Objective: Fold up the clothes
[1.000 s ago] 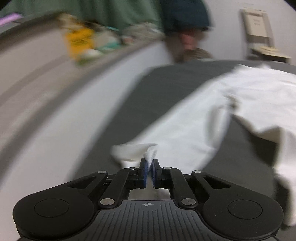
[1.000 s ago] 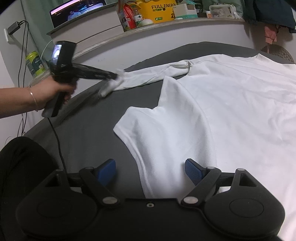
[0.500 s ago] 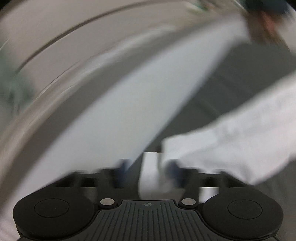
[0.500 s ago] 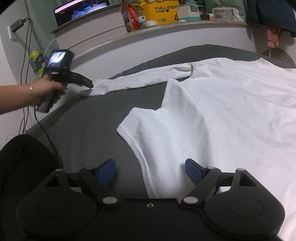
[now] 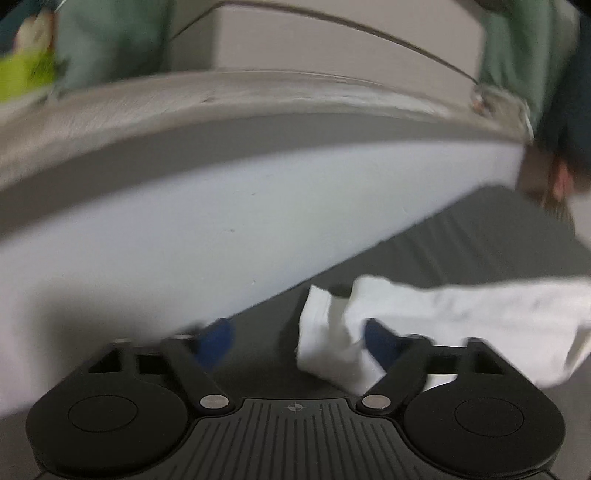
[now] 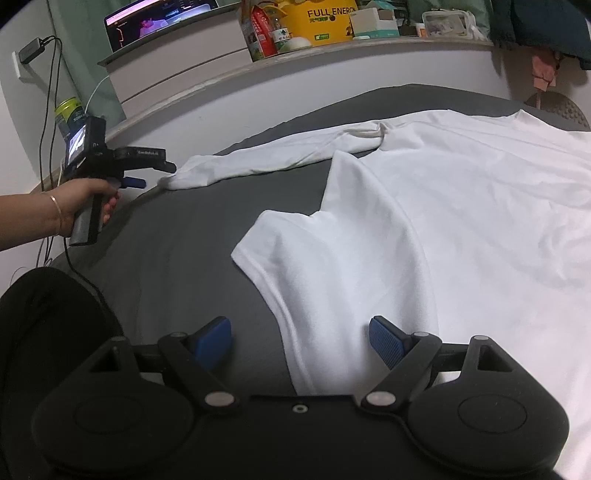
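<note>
Between the spread blue pads of the right claw [image 6: 300, 341] lies the lower edge of a white long-sleeved shirt [image 6: 443, 229], spread across a dark grey bed [image 6: 177, 258]. Its fabric runs forward and to the right of this claw, filling most of that side. One corner of the hem is folded up ahead of the claw. This claw stands wide apart and grips nothing.

Far ahead and to the left of the right claw, the shirt's sleeve [image 6: 258, 162] stretches flat over the bed toward the left claw [image 6: 155, 173], held in a person's hand [image 6: 79, 201] with a thin bracelet at the wrist. In the left wrist view, which is blurred, the left claw [image 5: 299, 339] is also apart, and the sleeve cuff [image 5: 328, 332] lies loose between its pads, nearer the right-hand pad; whether it touches that pad cannot be told.

Beyond both claws a pale headboard [image 6: 332, 81] curves around the bed. On the ledge above it stand a yellow box [image 6: 321, 22], cartons, and a laptop [image 6: 155, 18] with a lit screen. A green can [image 6: 68, 112] stands at the far left near hanging cables.
</note>
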Demonstrator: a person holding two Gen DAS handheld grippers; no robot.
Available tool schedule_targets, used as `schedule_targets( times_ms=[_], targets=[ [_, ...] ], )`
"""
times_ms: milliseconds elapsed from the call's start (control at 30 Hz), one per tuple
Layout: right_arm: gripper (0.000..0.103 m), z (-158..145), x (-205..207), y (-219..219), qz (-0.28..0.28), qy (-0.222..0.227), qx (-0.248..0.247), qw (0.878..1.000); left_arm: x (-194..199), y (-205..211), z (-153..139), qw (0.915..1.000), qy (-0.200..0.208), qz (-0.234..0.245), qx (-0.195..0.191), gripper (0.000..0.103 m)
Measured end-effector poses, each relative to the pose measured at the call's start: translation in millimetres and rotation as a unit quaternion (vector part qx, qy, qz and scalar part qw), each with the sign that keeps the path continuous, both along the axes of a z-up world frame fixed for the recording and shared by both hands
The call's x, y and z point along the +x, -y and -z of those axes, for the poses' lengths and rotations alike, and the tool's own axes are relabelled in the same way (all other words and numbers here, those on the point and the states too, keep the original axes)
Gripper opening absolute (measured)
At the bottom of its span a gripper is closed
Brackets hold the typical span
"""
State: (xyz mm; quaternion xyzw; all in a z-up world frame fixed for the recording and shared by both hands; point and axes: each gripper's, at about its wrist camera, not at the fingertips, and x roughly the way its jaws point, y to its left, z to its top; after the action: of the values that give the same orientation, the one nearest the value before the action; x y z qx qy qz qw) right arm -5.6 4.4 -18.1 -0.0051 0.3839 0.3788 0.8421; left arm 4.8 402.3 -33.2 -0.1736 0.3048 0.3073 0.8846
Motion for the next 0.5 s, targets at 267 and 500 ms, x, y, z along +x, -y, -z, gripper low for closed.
schedule_targets(
  times_ms=[267,500],
  targets=[
    [0.082,0.2,-0.1,0.7,-0.002,-0.002,-0.002,1.0,18.9,5.2,7.2,0.9994,-0.022,0.024,0.014,0.011],
    [0.082,-3.0,-1.6,2.1,-0.003,0.005,-0.003,1.0,22.4,28.4,-11.6,0.9902,-0.037,0.015,0.134,0.011]
  ],
)
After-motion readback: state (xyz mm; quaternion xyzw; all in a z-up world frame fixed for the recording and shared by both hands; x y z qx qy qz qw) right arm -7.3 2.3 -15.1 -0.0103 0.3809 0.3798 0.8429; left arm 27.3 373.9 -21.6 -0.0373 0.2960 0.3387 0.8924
